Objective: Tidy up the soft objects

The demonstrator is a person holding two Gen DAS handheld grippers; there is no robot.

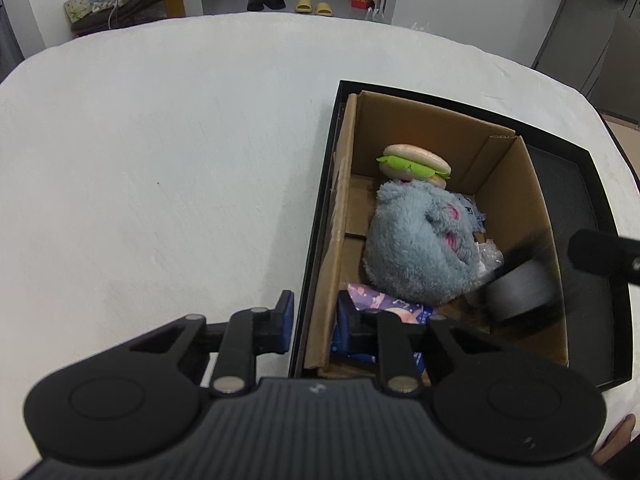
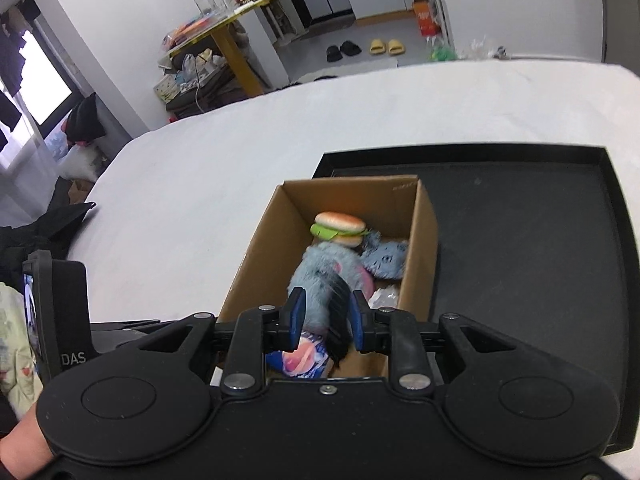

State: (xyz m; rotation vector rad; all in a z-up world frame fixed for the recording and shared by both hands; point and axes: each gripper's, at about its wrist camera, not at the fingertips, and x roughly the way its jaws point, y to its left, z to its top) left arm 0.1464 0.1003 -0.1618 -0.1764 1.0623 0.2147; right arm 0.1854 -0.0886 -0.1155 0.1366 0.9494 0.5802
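A cardboard box [image 1: 516, 184] [image 2: 264, 248] stands in a black tray [image 1: 572, 184] [image 2: 520, 240]. Inside lie a burger plush [image 1: 414, 162] [image 2: 340, 228], a blue-grey fluffy toy [image 1: 412, 248] [image 2: 320, 272] and a purple-blue packet [image 1: 396, 306] [image 2: 304, 356]. My left gripper [image 1: 316, 320] straddles the box's near left wall and the tray rim, one finger outside and one inside, pads closed on them. My right gripper [image 2: 327, 316] hangs over the box's near end, shut on a dark, blurred soft item [image 2: 338, 312] [image 1: 520, 292].
The tray sits on a table under a white cloth [image 1: 160, 180] [image 2: 240, 140], whose far edge curves off toward the room's floor. A crinkled clear wrapper [image 2: 384, 296] lies in the box. A black unit with a small screen [image 2: 52, 312] stands at the left.
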